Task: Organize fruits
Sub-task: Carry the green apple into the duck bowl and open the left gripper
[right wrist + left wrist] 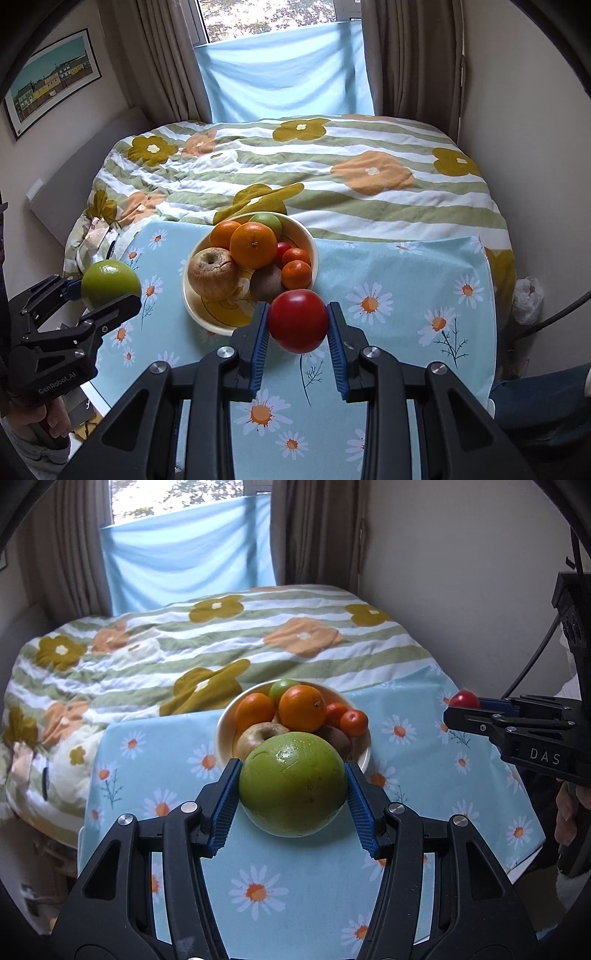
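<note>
My left gripper [292,783] is shut on a large green apple [291,782], held above the blue daisy tablecloth [280,878] just in front of the bowl. It also shows at the left of the right wrist view [107,291]. My right gripper [297,320] is shut on a red tomato [298,319], held just in front of the bowl's right side; it shows at the right of the left wrist view [464,700]. The cream bowl [192,306] holds oranges [253,245], small tangerines [296,274], a wrinkled apple [212,273], a kiwi and a green fruit.
The table stands against a bed with a striped flower duvet [332,177]. Curtains and a blue cloth [288,77] hang at the window behind. A framed picture [51,81] hangs on the left wall. A white bag [528,299] lies on the floor at the right.
</note>
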A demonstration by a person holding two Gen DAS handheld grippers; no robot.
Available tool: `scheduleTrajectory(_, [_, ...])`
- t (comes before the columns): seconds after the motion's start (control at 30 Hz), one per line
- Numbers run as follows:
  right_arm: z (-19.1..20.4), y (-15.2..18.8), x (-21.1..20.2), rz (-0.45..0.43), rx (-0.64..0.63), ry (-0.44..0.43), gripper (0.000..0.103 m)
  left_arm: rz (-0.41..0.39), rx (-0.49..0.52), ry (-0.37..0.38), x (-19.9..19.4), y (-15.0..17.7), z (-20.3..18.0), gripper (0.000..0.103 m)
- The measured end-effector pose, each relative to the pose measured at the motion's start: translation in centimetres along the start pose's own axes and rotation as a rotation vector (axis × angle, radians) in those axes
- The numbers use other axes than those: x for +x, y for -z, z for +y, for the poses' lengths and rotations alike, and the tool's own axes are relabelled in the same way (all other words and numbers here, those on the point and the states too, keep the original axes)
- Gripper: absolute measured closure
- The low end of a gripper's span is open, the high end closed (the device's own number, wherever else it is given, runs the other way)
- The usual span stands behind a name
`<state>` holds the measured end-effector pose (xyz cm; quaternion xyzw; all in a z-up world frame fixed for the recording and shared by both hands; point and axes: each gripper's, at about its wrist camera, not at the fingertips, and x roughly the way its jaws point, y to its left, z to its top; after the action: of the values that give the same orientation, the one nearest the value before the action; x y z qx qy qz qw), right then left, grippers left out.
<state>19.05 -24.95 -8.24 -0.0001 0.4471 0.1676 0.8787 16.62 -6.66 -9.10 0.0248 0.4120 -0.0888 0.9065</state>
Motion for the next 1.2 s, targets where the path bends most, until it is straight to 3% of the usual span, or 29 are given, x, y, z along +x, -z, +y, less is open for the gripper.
scheduleTrajectory(0.6, [-2.2, -1.8, 4.2, 0.038, 0.13, 0.045, 0.075, 0.123, 0.212, 0.092, 9.6, -1.1, -2.9, 0.043])
scheduleTrajectory(1.1, [-4.2, -0.9, 4.7, 0.059, 0.179, 0.078, 0.075, 0.151, 0.294, 0.09, 12.1, -0.1, -4.3, 0.043])
scheduleTrajectory(1.13, [-4.3, -0.9, 4.7, 0.057, 0.179, 0.079, 0.075, 0.143, 0.298, 0.089, 12.0, -0.2, -4.3, 0.041])
scheduleTrajectory(1.2, [-4.4, -0.9, 4.7, 0.056, 0.179, 0.078, 0.075, 0.122, 0.293, 0.091, 11.6, -0.4, -4.4, 0.018])
